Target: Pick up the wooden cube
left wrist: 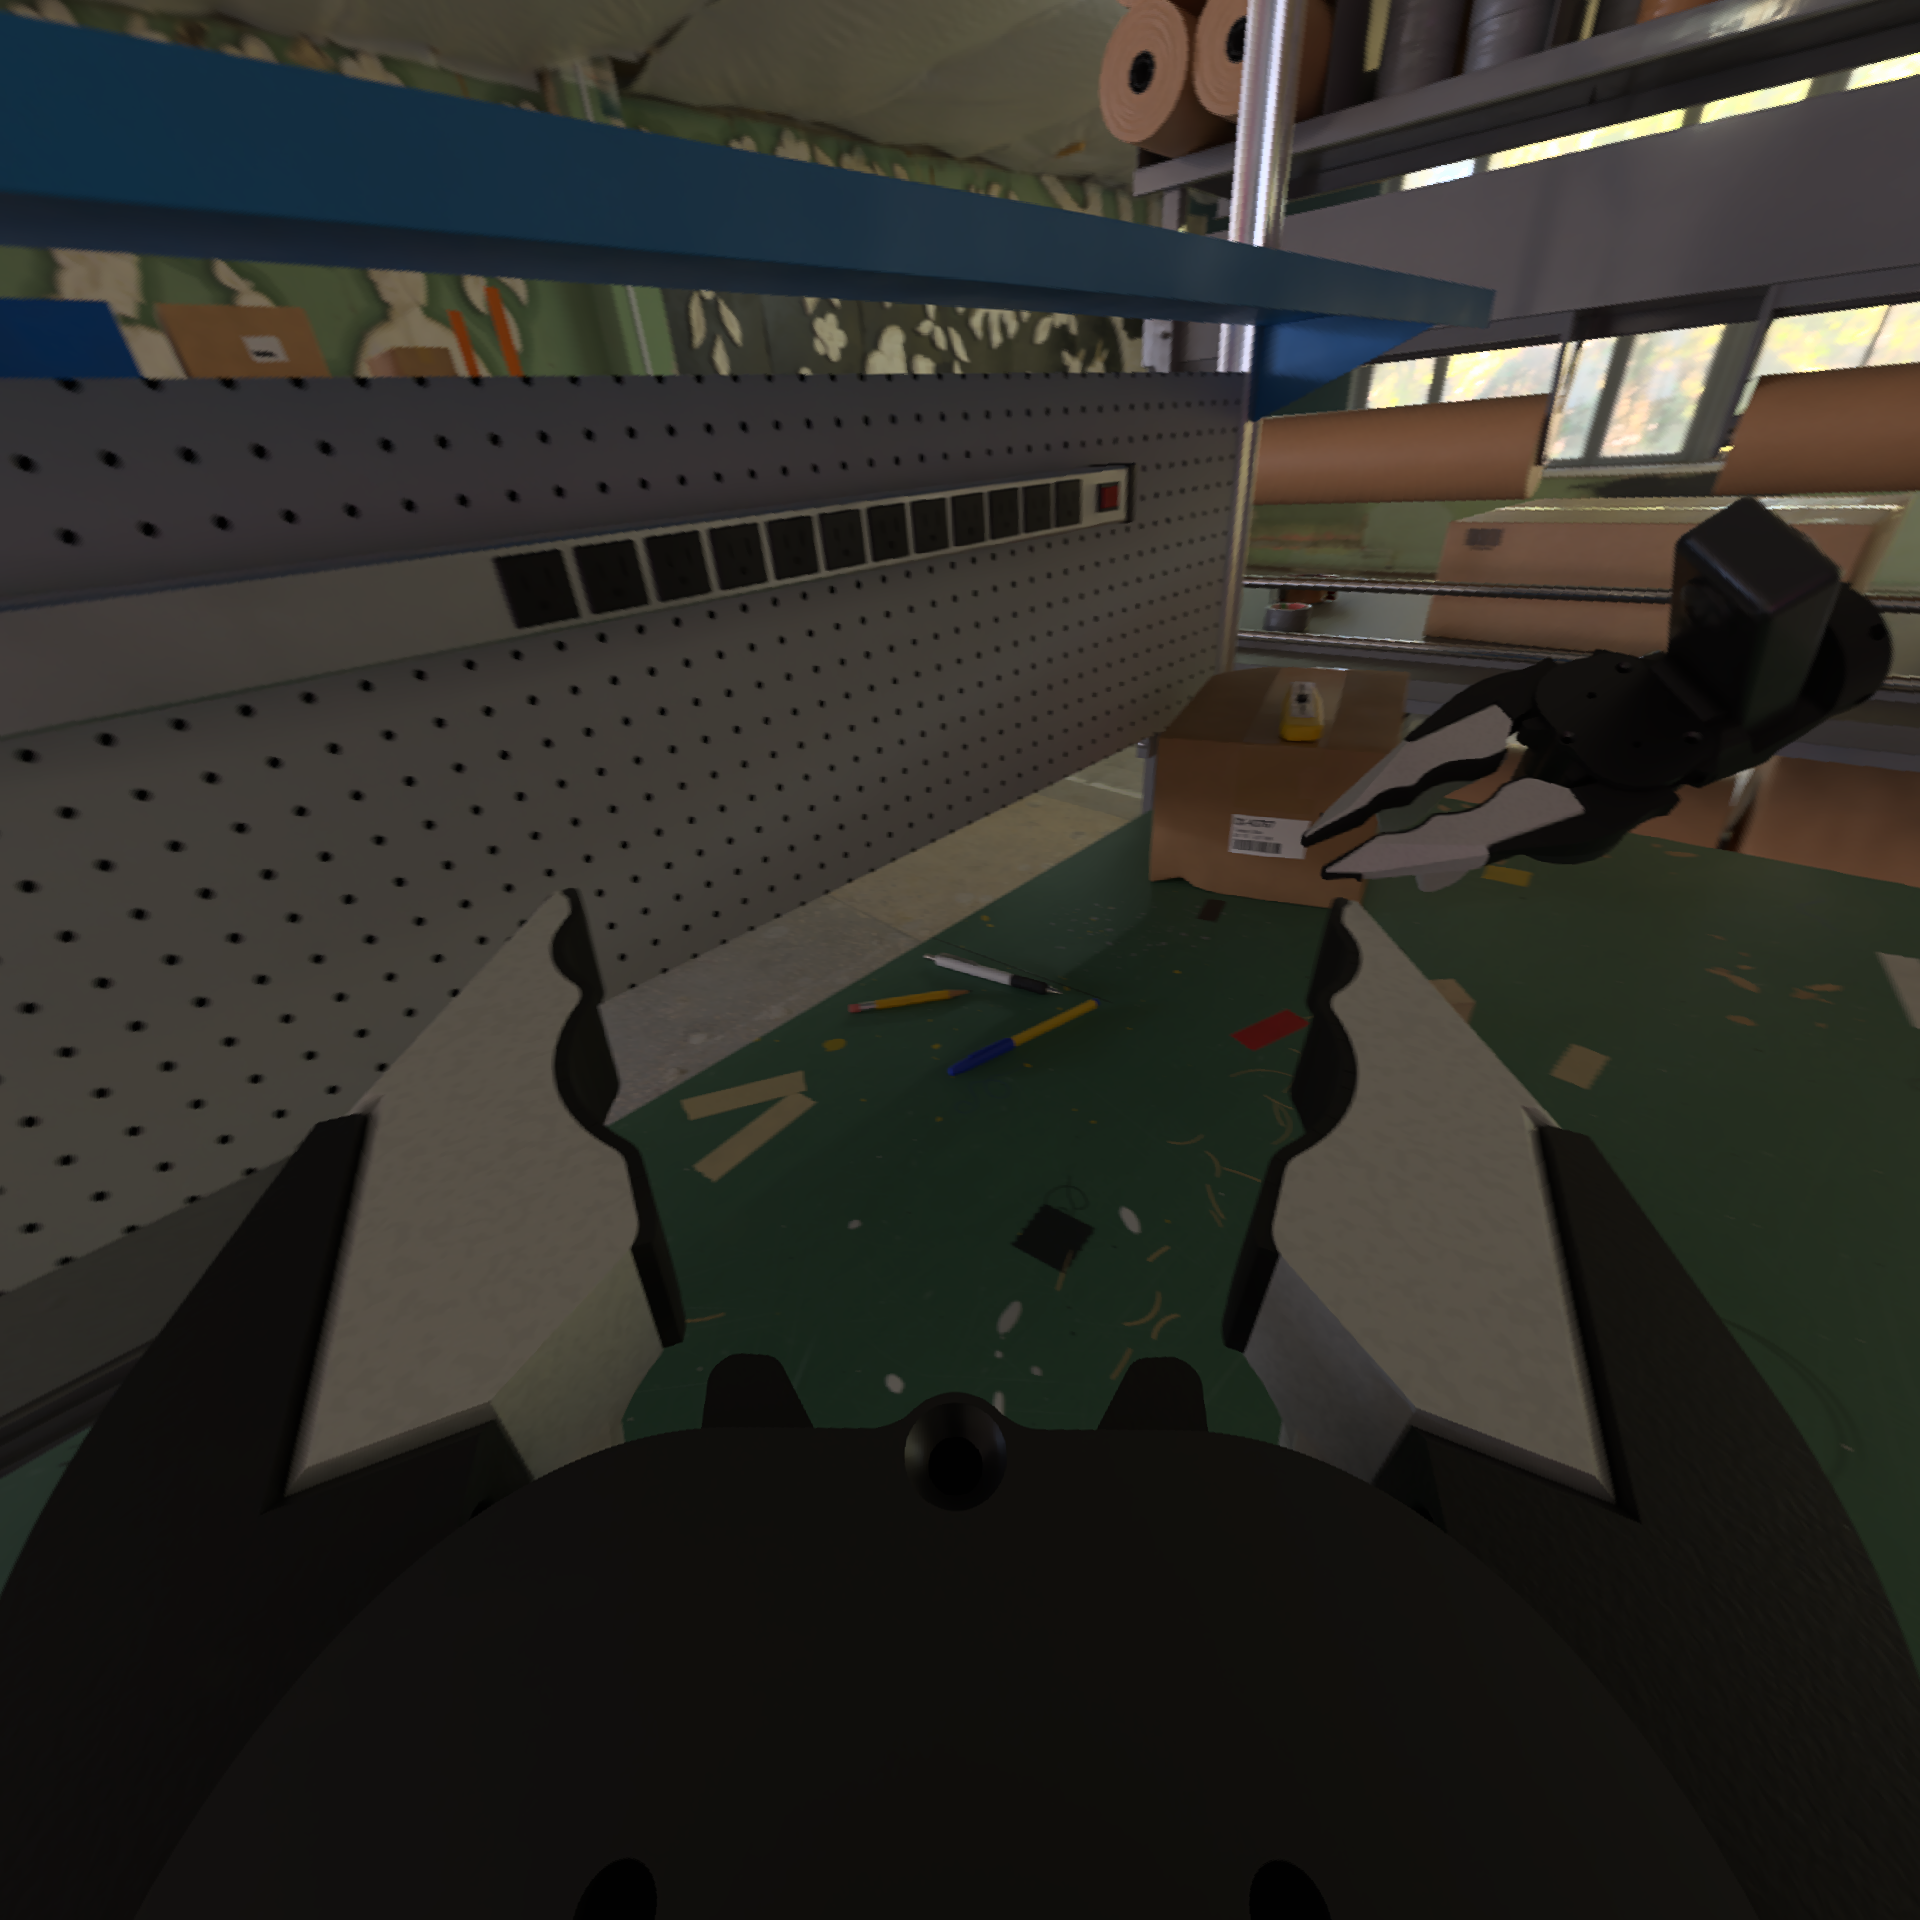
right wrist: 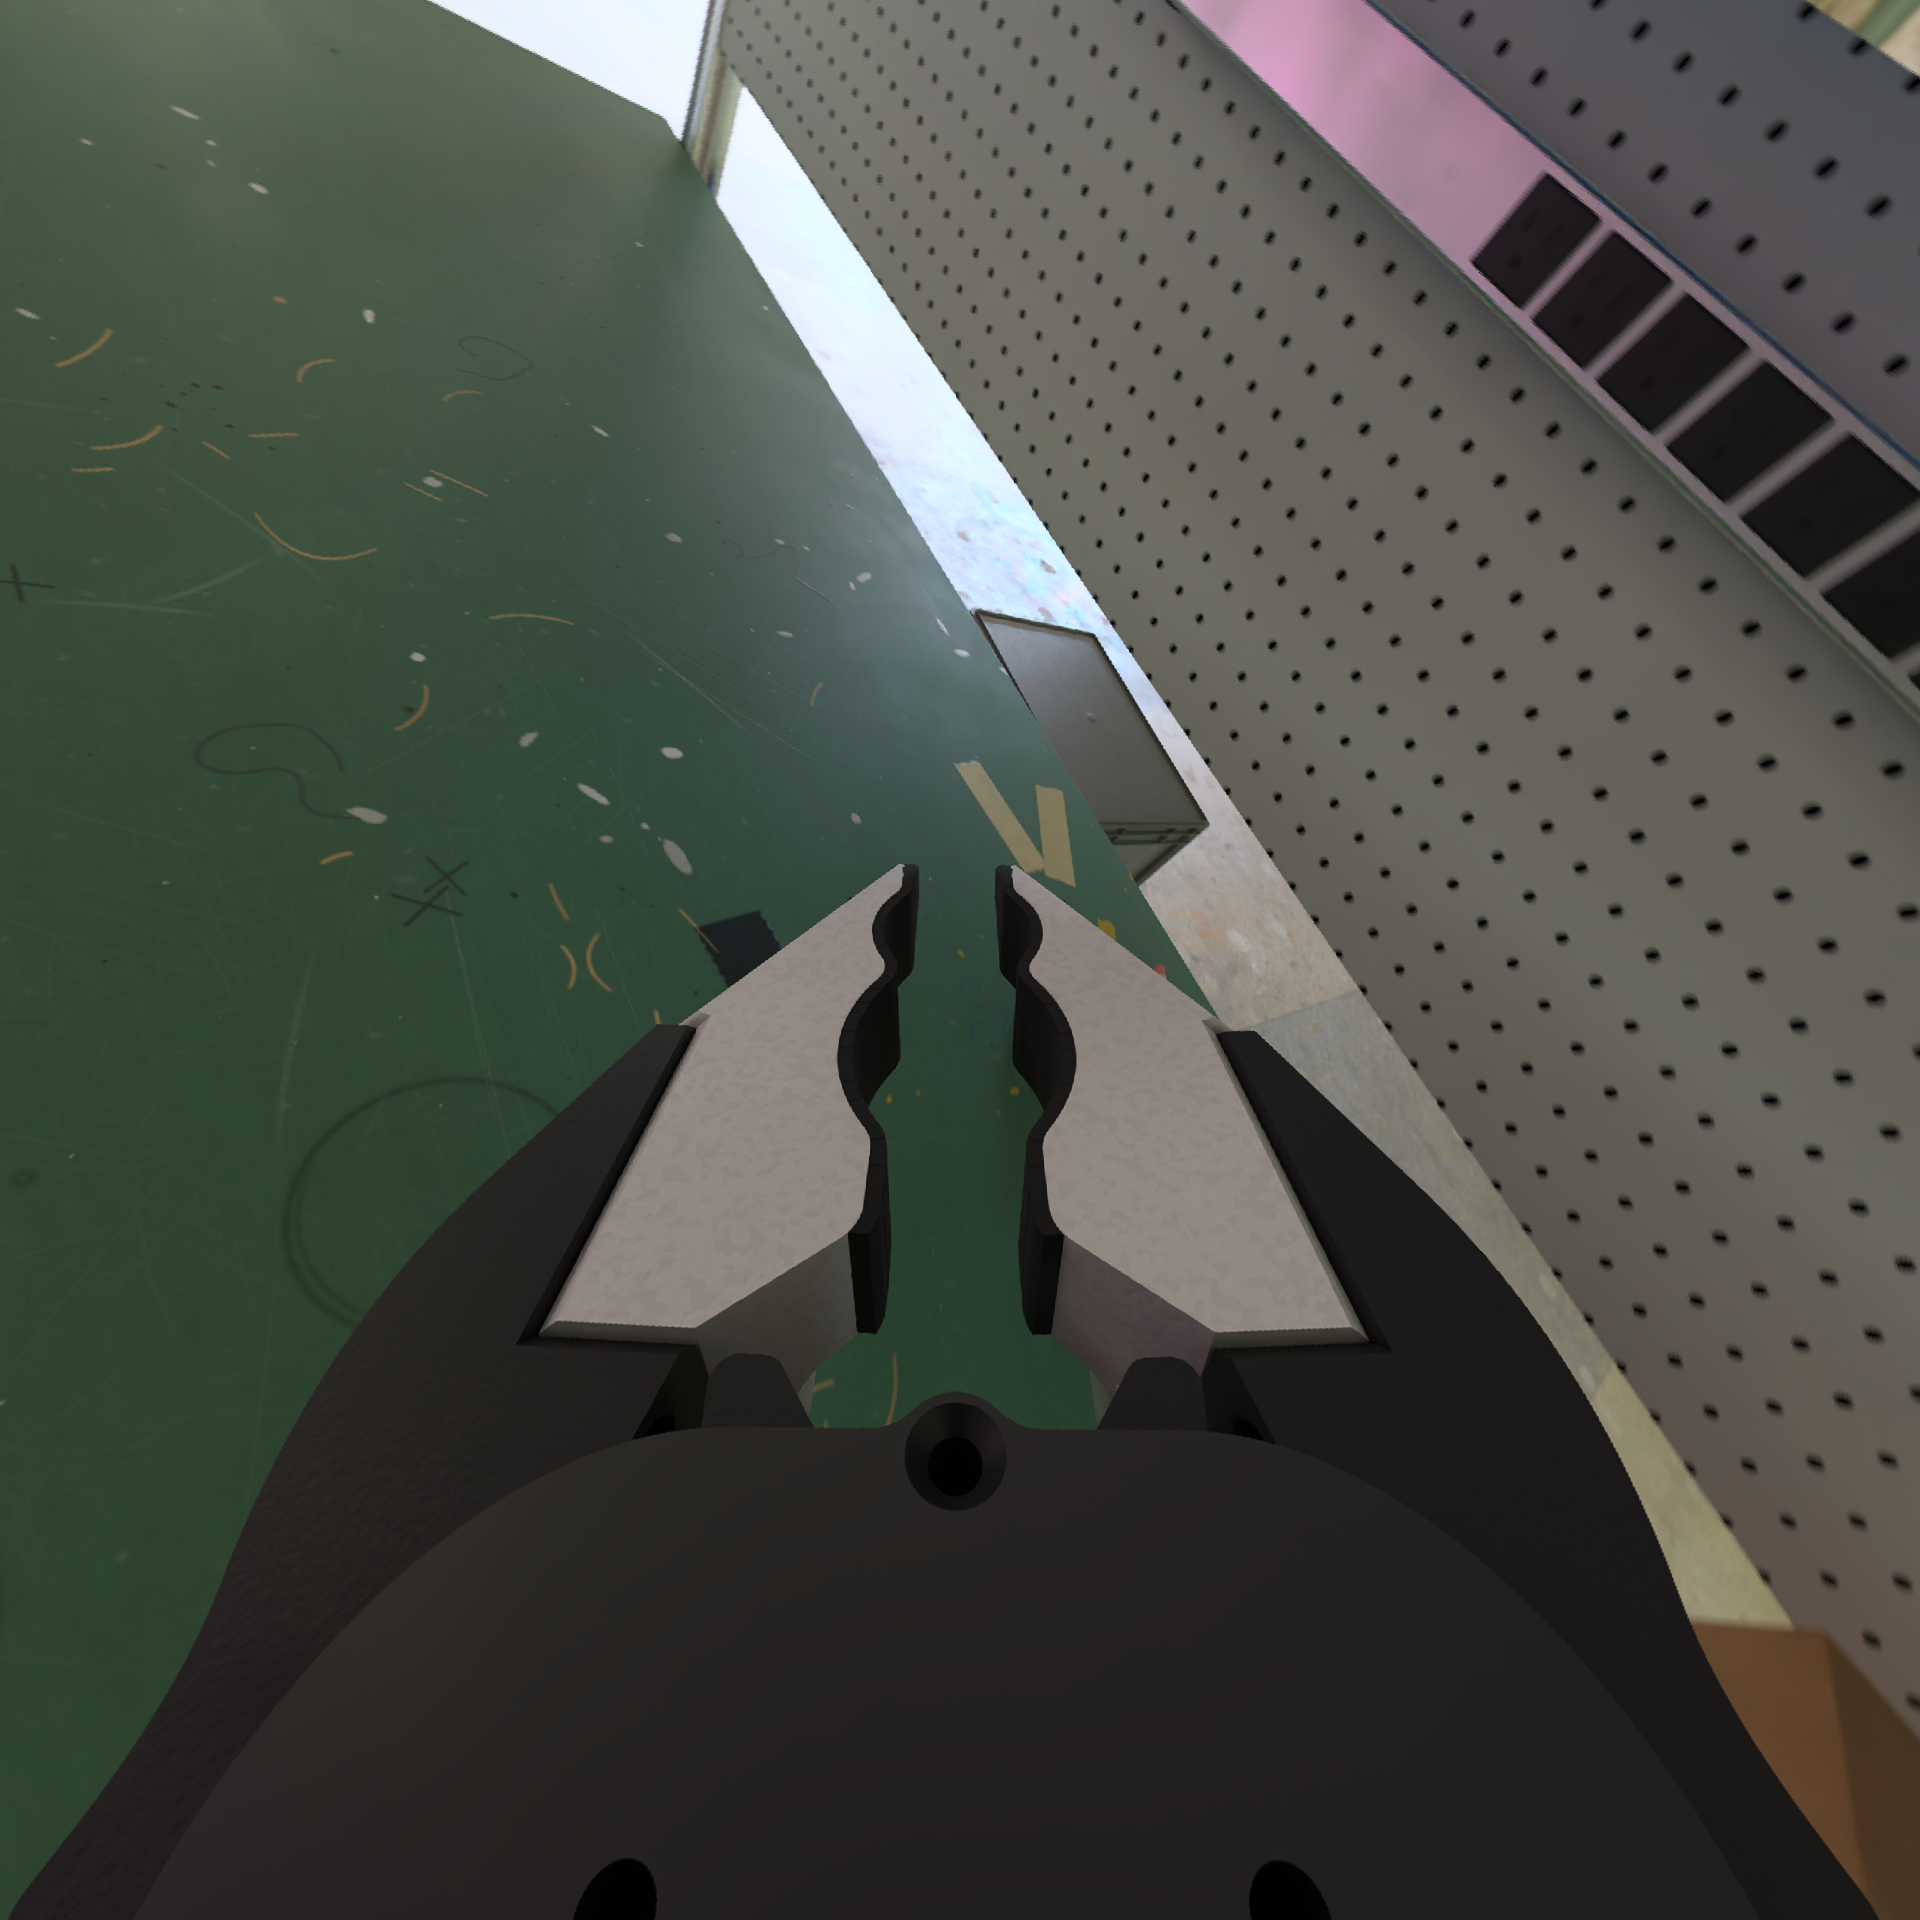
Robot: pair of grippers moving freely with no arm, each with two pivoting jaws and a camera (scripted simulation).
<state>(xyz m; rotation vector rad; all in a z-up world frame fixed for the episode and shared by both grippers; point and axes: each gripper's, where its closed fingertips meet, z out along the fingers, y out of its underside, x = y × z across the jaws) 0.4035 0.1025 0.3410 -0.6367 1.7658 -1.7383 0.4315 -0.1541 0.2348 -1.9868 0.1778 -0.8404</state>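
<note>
I see no wooden cube in either view. My left gripper (left wrist: 956,909) is wide open and empty, low over the green mat (left wrist: 894,1226) next to the pegboard. My right gripper (right wrist: 956,873) has its fingers only a narrow gap apart, with nothing between them. It also shows in the left wrist view (left wrist: 1322,854), hovering at the right in front of a cardboard box (left wrist: 1247,769). In the right wrist view a grey box-shaped block (right wrist: 1091,738) lies on the bare strip between the mat (right wrist: 312,623) and the pegboard, ahead of the right fingertips.
The pegboard wall (left wrist: 727,748) with a black power strip (left wrist: 810,540) runs along the left under a blue shelf (left wrist: 727,208). A pencil (left wrist: 906,1002) and two pens (left wrist: 997,974) lie on the mat. A small yellow object (left wrist: 1299,712) sits on the cardboard box.
</note>
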